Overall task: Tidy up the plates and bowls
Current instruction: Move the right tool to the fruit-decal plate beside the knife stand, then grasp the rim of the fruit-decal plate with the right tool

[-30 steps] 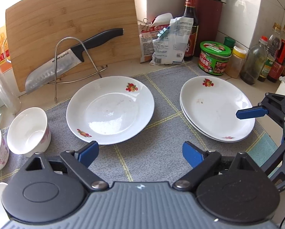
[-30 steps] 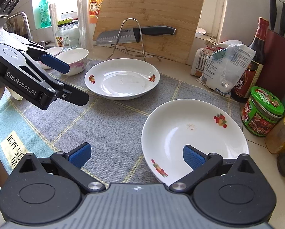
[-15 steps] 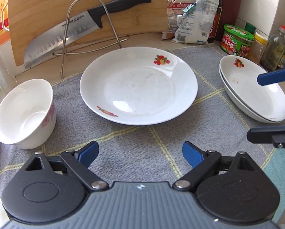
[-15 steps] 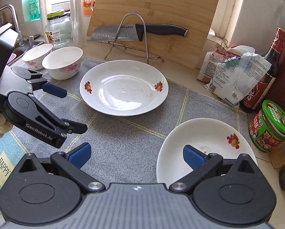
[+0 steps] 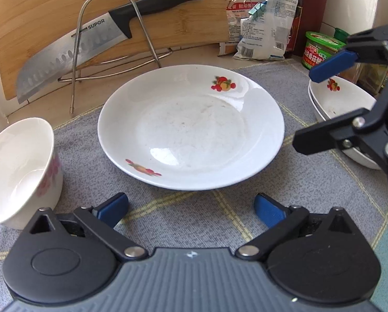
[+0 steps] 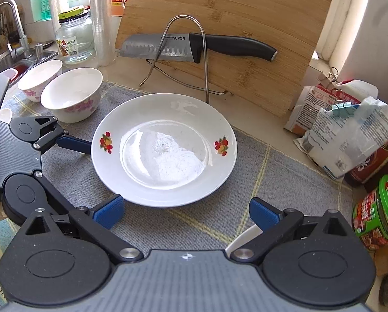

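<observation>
A white plate with fruit prints (image 5: 191, 127) lies on the grey mat (image 5: 194, 215); it also shows in the right wrist view (image 6: 164, 150). My left gripper (image 5: 191, 206) is open and empty just in front of its near rim. My right gripper (image 6: 186, 213) is open and empty, close to the plate's near rim in its own view. A stack of two similar plates (image 5: 344, 104) sits at the right, partly hidden by the right gripper. A white flowered bowl (image 5: 17, 171) stands left of the plate, and a second bowl (image 6: 39, 79) stands beyond it.
A bamboo cutting board (image 6: 227, 23) leans at the back with a knife (image 6: 194, 48) on a wire rack (image 6: 191, 59). Food bags (image 6: 342, 127), a sauce bottle and a green-lidded jar (image 6: 378, 213) stand at the right. A glass jar (image 6: 75, 39) and sink are at the back left.
Both grippers have moved in toward the single plate, which now looks larger and centred in both views. The right gripper has left the stacked plates. Both stay open.
</observation>
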Available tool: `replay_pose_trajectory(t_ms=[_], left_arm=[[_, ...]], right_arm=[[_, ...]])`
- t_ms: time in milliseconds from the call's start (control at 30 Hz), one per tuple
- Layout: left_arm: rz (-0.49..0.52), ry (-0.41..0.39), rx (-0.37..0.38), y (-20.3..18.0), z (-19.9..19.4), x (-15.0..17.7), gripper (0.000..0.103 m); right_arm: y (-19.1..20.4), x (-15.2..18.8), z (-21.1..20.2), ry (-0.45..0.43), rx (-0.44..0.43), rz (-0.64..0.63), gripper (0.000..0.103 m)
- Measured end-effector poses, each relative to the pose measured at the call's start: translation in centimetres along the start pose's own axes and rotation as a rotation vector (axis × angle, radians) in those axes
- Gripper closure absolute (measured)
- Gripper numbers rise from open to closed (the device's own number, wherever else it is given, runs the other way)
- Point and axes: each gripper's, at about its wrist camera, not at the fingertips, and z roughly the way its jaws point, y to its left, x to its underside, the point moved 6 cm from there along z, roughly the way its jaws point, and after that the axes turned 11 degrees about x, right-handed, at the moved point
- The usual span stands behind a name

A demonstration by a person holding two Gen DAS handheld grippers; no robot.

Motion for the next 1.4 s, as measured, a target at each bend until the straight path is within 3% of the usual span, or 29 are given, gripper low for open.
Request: replay_pose_trajectory(t_ms=[367, 633, 1033, 1400], left_arm=[[-0.019, -0.022, -0.015, 0.3, 0.8, -0.9, 0.000], [-0.012, -0.043, -0.015, 0.3, 0.5, -0.6, 0.000], [-0.009, -0.057, -0.018, 0.1, 0.4, -0.6, 0.000], [-0.011, -0.059, -0.020, 0.0, 0.4, -0.6, 0.000]], right_arm=[[-2.6, -4.2, 5.7, 0.063, -0.117, -0.075, 0.000], [-2.1, -6.1, 9.6, 0.126, -0.220, -0.146, 0.000], [-1.1, -7.3, 12.0, 0.179, -0.368, -0.128, 0.000], [-0.7, -7.6, 12.1, 0.176, -0.372, -0.104, 0.000]])
